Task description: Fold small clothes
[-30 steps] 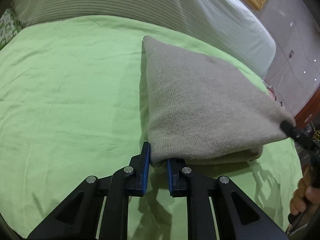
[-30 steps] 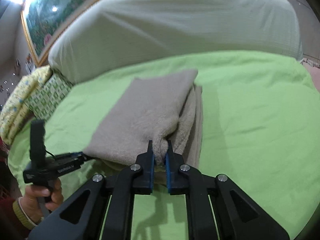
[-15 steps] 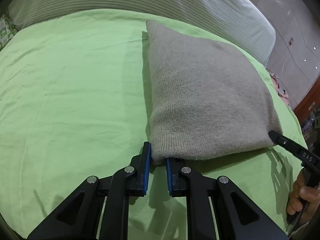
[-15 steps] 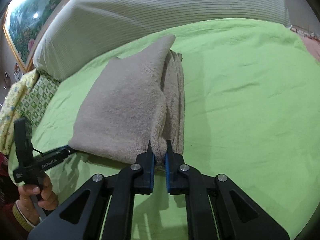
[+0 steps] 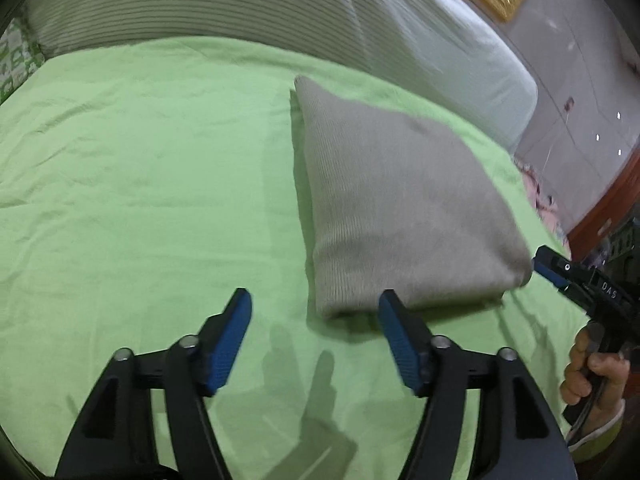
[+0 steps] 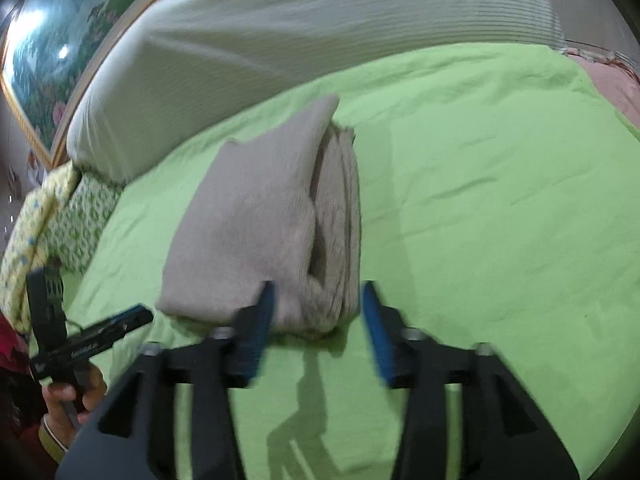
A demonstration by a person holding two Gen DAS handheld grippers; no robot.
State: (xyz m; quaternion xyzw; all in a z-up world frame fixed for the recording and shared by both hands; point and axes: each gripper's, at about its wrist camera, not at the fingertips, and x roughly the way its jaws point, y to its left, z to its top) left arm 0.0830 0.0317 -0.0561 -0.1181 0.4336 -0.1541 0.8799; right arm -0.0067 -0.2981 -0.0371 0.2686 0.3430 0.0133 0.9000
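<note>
A grey knit garment (image 5: 400,208) lies folded into a thick rectangle on the green bedsheet (image 5: 140,180). My left gripper (image 5: 314,304) hovers at its near left corner with its jaws opening; the corner lies loose between the blue pads (image 5: 224,344), which do not press on it. In the right wrist view the garment (image 6: 248,216) shows its stacked layers at the near end. My right gripper (image 6: 318,296) straddles that near right corner, jaws opening, pads off the cloth. Each view also shows the other gripper, the right gripper (image 5: 556,272) and the left gripper (image 6: 132,318), each held by a hand.
A long white striped bolster (image 5: 240,4) runs along the bed's far side. A green-patterned pillow (image 6: 68,216) lies at the left, pink cloth (image 6: 612,84) at the right edge. Red-brown wooden furniture (image 5: 600,220) stands beyond the bed. Open green sheet spreads to both sides of the garment.
Both grippers were shut on the garment's near corners, carrying the top layer over. Now both have let go and opened wide, and the garment lies flat, folded.
</note>
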